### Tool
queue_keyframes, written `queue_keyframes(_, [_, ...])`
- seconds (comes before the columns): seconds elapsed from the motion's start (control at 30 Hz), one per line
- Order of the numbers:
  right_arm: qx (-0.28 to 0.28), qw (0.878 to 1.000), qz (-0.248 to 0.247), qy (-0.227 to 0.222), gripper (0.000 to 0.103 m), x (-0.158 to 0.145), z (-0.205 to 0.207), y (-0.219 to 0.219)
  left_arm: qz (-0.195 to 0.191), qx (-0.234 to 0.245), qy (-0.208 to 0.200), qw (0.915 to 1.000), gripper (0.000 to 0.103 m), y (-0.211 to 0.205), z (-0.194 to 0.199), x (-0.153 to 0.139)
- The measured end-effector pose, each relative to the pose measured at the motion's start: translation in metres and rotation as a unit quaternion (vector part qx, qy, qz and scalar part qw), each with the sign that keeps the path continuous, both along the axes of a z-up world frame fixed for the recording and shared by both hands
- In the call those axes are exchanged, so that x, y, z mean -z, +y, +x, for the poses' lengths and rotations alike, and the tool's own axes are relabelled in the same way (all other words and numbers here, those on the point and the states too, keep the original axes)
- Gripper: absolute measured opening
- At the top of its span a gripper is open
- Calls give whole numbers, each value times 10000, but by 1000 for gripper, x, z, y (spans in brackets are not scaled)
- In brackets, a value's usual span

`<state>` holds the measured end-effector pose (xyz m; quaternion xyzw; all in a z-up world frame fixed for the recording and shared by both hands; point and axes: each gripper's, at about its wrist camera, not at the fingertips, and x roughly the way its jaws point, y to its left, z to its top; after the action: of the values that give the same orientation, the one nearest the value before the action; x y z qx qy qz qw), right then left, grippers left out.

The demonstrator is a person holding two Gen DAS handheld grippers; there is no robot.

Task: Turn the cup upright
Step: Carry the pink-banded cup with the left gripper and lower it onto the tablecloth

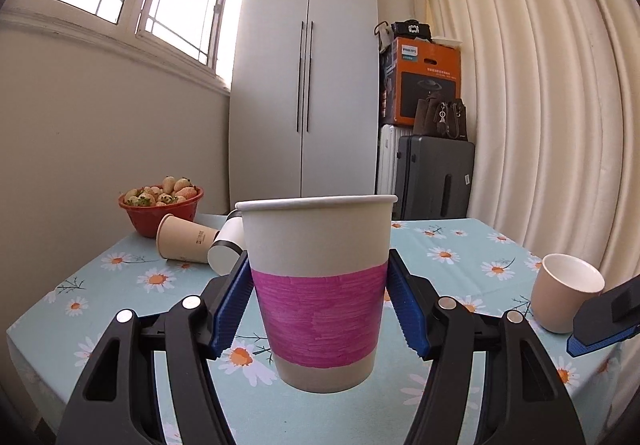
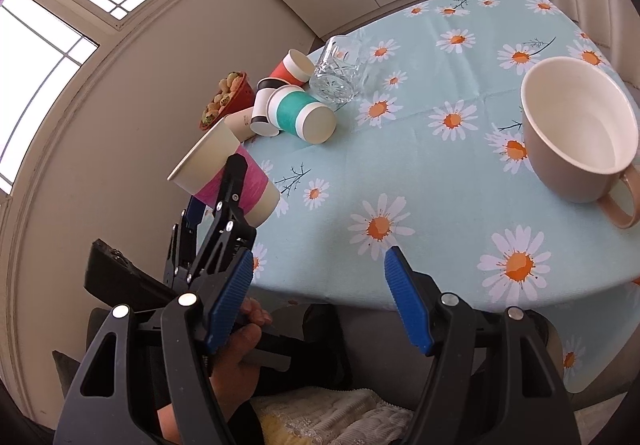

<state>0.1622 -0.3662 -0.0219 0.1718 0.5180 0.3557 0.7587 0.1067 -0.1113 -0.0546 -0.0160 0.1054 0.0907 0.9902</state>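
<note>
Pink-banded paper cup (image 1: 318, 285) upright, rim up, clamped between blue pads of left tongs (image 1: 319, 301), held just above daisy-cloth surface (image 1: 460, 257) near its edge. Right tongs (image 2: 320, 305) wide open, empty, near beige mug (image 2: 580, 133).

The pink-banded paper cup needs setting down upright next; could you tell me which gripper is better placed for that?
Left. The left gripper already clamps the pink-banded paper cup mouth-up just above the tablecloth. The right gripper is open, empty, near the table's edge.
</note>
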Motion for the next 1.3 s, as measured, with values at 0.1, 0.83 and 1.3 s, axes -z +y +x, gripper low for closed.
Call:
queue_keyframes(0.1, [42, 10000, 5, 26, 68, 2, 0, -4, 45, -95, -85, 9999, 63, -8, 0, 15])
queue_keyframes(0.83, [-14, 9997, -65, 232, 68, 14, 0, -9, 322, -121, -328, 9989, 67, -25, 7, 57])
queue_keyframes(1.3, [125, 9998, 58, 152, 68, 10, -2, -16, 76, -66, -343, 9994, 83, -19, 3, 45])
